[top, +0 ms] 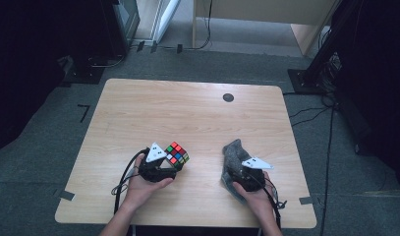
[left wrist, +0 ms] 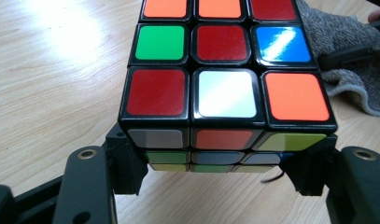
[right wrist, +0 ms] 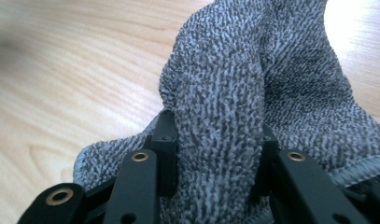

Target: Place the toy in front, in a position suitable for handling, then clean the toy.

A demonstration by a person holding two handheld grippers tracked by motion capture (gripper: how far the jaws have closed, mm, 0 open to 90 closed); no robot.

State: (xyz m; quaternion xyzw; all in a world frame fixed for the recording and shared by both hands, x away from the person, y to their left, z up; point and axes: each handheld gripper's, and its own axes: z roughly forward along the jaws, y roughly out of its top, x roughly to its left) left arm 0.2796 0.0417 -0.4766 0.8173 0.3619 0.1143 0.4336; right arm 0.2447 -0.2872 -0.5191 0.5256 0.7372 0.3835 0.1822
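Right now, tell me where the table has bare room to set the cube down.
The whole far half of the table is bare, up to the small dark disc. The strip between the cube and the grey cloth is free too. The near edge is crowded by both hands.

From my seat, the cube (top: 176, 153) sits toward the near edge of the table (top: 187, 108), left of centre, clamped by my left gripper (top: 160, 164) just behind it. The cloth (top: 235, 152) lies well apart to the right, near the same edge, a fold of it pinched between my right gripper (top: 246, 174) jaws.
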